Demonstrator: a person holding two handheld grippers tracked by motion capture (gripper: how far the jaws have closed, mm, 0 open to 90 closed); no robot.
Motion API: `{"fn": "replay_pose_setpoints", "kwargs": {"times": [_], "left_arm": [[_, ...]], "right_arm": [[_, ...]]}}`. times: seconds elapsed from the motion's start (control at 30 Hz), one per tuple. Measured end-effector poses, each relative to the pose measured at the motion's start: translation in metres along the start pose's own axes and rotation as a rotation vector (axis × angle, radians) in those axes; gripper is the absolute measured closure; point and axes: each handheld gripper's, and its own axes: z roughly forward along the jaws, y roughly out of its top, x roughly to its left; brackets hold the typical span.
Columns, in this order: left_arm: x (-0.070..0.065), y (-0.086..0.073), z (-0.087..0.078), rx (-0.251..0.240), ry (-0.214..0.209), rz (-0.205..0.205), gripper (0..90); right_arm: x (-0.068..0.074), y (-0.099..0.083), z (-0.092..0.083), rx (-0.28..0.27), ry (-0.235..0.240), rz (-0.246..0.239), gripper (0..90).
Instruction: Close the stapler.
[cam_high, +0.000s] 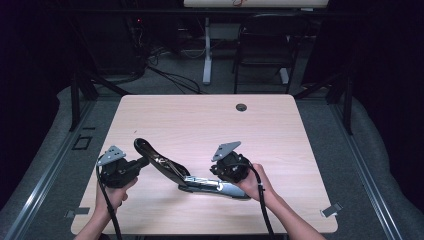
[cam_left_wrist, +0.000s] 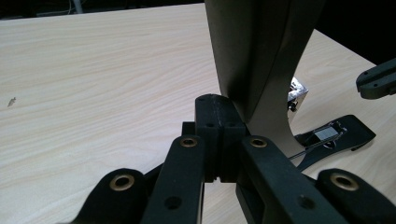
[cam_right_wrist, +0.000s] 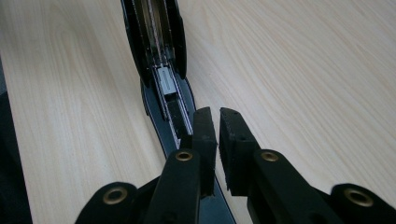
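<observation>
The black stapler lay opened out on the light wooden table's near half, its top arm swung up and back toward the left, tilted off the surface, while its base and chrome staple channel rested flat, the channel's trough exposed

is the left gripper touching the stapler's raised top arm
Touching: in the left gripper view the left gripper is shut on the stapler's top arm.

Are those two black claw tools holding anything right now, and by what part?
The left gripper pinches the raised lid of the opened black and silver metal stapler near its tip. The right gripper is shut above the base, its jaws showing nothing between them.
</observation>
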Motion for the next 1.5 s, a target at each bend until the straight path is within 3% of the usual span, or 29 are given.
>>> {"fn": "replay_pose_setpoints", "kwargs": {"times": [0.4, 0.93, 1.5], "left_arm": [[-0.007, 0.002, 0.004, -0.034, -0.033, 0.031, 90.0], [-0.025, 0.004, 0.018, -0.019, -0.071, 0.103, 89.9], [-0.03, 0.006, 0.027, 0.0, -0.091, 0.118, 89.2]], "right_arm": [[-0.001, 0.002, 0.0, -0.008, 0.007, 0.007, 85.5], [-0.001, 0.004, -0.001, -0.019, 0.0, 0.026, 85.2], [-0.005, 0.011, -0.013, -0.061, -0.002, 0.046, 85.1]]}}
